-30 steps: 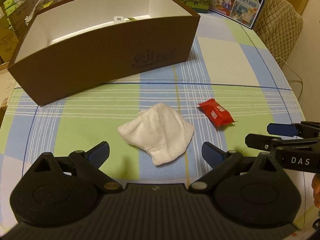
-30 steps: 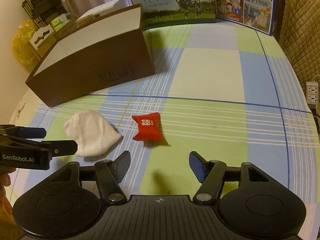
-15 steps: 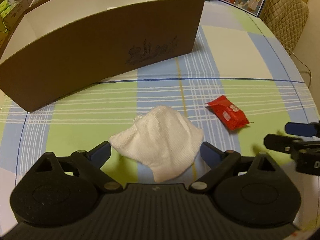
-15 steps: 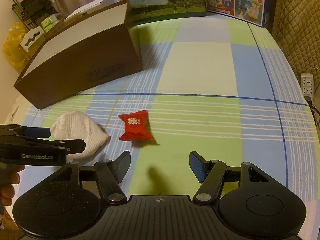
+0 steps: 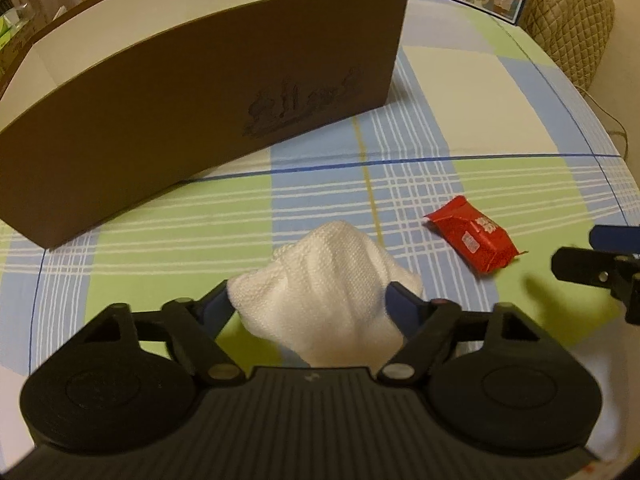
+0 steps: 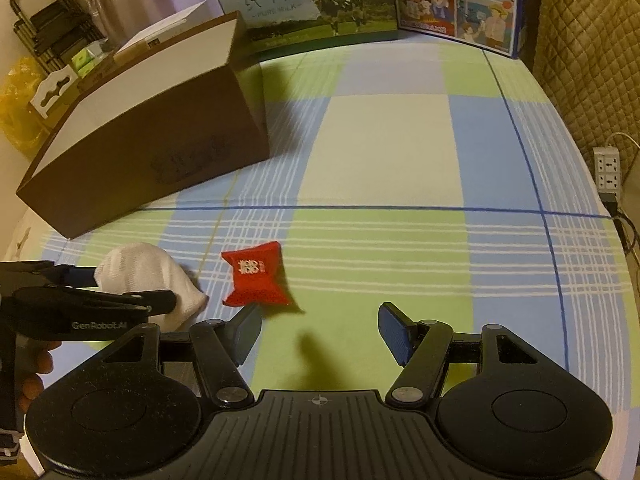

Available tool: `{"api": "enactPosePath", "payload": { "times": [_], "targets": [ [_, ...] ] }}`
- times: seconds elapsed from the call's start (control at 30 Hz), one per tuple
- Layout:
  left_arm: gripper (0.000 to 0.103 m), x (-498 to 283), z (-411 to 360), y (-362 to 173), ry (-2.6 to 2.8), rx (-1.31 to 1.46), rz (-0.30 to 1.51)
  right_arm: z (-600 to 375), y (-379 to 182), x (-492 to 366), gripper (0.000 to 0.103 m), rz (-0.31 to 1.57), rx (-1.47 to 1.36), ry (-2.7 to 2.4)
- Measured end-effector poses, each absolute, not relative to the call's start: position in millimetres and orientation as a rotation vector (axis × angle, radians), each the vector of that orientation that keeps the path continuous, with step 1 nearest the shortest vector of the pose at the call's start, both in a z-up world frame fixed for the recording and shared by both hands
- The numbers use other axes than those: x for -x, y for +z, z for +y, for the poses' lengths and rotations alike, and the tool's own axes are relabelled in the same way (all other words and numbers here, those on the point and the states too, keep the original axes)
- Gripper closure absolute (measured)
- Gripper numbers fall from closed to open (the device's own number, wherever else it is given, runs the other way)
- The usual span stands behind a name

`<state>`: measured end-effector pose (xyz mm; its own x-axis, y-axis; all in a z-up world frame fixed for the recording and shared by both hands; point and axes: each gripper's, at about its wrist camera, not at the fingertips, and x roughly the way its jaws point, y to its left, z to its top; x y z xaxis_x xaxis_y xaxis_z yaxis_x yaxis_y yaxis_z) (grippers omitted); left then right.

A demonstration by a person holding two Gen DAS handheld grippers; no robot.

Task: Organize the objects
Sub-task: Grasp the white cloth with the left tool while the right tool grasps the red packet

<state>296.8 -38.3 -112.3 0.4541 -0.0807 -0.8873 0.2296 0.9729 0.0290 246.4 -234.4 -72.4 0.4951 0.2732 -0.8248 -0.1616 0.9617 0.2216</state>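
A crumpled white cloth (image 5: 320,292) lies on the checked tablecloth between the fingers of my left gripper (image 5: 308,300), whose jaws are closing on it from both sides. The cloth also shows in the right wrist view (image 6: 144,276), beside the left gripper (image 6: 120,300). A red snack packet (image 5: 472,244) lies to the cloth's right; in the right wrist view the packet (image 6: 256,276) is just ahead of my open, empty right gripper (image 6: 320,328). A brown open box (image 5: 180,92) with a white inside stands behind.
Milk cartons (image 6: 304,4) stand at the table's far edge. A quilted chair (image 6: 588,52) is at the right. A power strip (image 6: 608,168) lies on the floor beyond the right edge. Clutter and a yellow bag (image 6: 16,104) sit at the left.
My left gripper has moved forward and down over the white cloth and its fingers have narrowed around it. The right gripper has drifted a little closer to the red packet.
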Motion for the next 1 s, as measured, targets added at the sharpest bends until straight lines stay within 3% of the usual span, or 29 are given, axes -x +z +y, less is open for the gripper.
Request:
{"api": "enactPosePath", "payload": {
  "times": [0.1,0.3,0.47,0.63,0.8,1.0],
  "targets": [
    [0.046,-293,-40,-111,-0.22,-0.156,1.068,-228,-72,-249,0.04,1.011,-0.111,0.288],
    [0.056,-288,-37,-107,-0.245,-0.144,1.052,-213,-74,-256,0.041,1.0,-0.078,0.338],
    [0.057,-288,-25,-106,-0.215,-0.115,1.062,-199,-82,-266,0.041,0.998,-0.043,0.368],
    [0.056,-286,-2,-106,-0.176,-0.069,1.078,-186,-95,-276,0.054,1.013,-0.013,0.4],
    [0.047,-284,23,-105,-0.16,0.023,1.1,-181,-108,-284,0.064,1.042,-0.002,0.407],
    [0.042,-285,28,-109,-0.164,0.061,1.107,-179,-110,-284,0.067,1.039,0.012,0.416]
  ]
}}
